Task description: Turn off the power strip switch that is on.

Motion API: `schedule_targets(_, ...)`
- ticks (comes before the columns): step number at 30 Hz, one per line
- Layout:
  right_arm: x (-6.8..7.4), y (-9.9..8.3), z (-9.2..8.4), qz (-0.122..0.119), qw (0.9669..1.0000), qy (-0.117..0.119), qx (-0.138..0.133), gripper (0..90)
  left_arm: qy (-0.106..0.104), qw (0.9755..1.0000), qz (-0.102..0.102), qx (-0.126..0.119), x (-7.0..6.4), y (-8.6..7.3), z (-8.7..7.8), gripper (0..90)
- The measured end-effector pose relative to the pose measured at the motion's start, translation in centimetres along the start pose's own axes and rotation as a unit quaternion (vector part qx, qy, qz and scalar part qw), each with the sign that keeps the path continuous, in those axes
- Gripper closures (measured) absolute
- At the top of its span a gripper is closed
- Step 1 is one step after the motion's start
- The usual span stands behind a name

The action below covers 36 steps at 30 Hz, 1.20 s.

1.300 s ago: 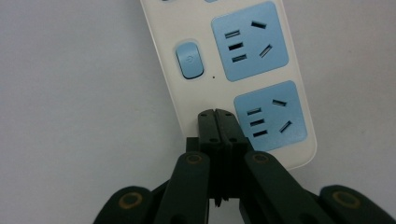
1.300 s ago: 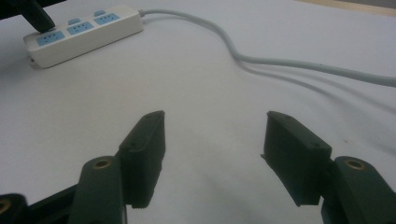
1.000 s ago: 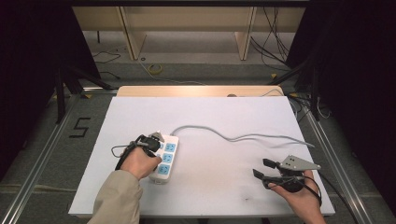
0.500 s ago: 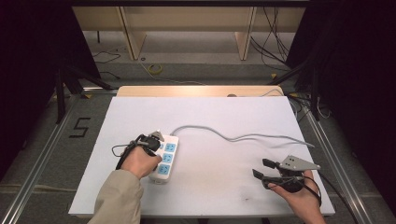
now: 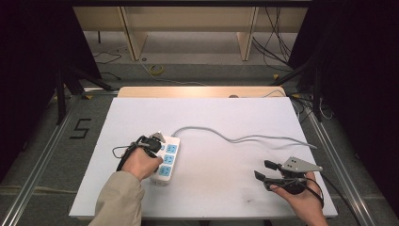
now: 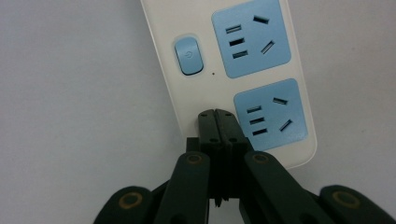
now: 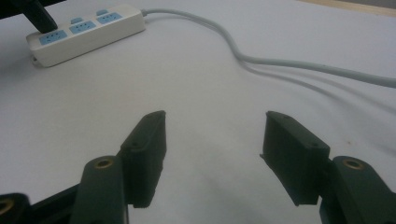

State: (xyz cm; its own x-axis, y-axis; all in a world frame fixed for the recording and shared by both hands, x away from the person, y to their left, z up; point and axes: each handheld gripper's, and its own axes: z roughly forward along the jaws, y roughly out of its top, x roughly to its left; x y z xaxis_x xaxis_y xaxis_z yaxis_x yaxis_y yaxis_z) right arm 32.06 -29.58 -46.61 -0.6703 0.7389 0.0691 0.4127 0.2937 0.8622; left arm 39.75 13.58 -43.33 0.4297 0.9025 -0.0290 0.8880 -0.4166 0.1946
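Note:
A white power strip [image 5: 167, 160] with blue sockets lies on the left half of the white table [image 5: 211, 113]. Its grey cable [image 5: 235, 138] curves off to the right. My left gripper [image 5: 153, 143] is over the strip's near end. In the left gripper view it [image 6: 217, 119] is shut, with its tips resting on the strip's [image 6: 163, 56] edge beside a socket [image 6: 269, 114], below the blue power button [image 6: 188, 56]. My right gripper [image 5: 264, 170] hovers open at the front right. Nothing is between its jaws [image 7: 215, 119]. It looks toward the strip [image 7: 84, 32] and cable [image 7: 280, 63].
A wooden board's edge [image 5: 197, 91] shows at the table's far side. On the floor to the left is a "5" mark [image 5: 81, 128]. Loose cables [image 5: 277, 37] and dark curtains surround the table. The middle of the table between the two hands is bare.

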Motion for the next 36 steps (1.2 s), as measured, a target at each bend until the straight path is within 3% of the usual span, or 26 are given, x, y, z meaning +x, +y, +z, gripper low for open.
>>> schedule_targets(17,-0.11,-0.02,-0.04,0.001,1.0,-0.001,0.0,40.5,0.009,0.9999,0.008,-0.012,-0.35,-0.35,-0.04,89.8)
schedule_targets(36,-0.1,-0.02,-0.04,0.001,1.0,-0.001,0.0,40.5,0.002,0.9998,0.006,-0.018,-0.26,-0.6,-0.43,89.8)
